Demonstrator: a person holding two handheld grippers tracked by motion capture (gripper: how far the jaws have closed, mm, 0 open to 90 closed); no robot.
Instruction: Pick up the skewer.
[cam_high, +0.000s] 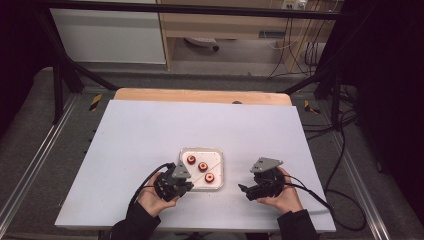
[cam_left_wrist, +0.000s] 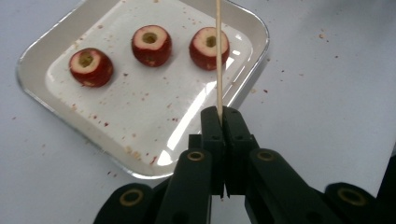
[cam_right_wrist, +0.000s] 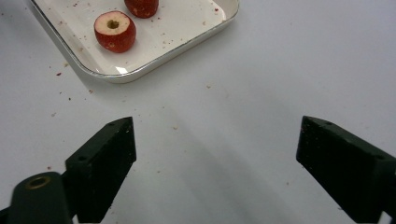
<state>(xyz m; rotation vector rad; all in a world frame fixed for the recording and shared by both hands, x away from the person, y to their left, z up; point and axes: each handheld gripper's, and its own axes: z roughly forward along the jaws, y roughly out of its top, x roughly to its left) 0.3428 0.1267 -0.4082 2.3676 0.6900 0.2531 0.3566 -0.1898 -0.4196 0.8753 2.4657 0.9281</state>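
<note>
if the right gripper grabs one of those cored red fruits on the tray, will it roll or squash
Probably steady: each red fruit sits with its cut, cored top up on the flat tray, so it likely rests on a flattish base. Its rounded sides might slip between flat jaws. The crumbs scattered around suggest soft flesh, so a hard squeeze by the open right gripper could bruise it.

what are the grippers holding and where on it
The left gripper pinches a thin wooden skewer at its near end. The right gripper is open, holding nothing.
</note>
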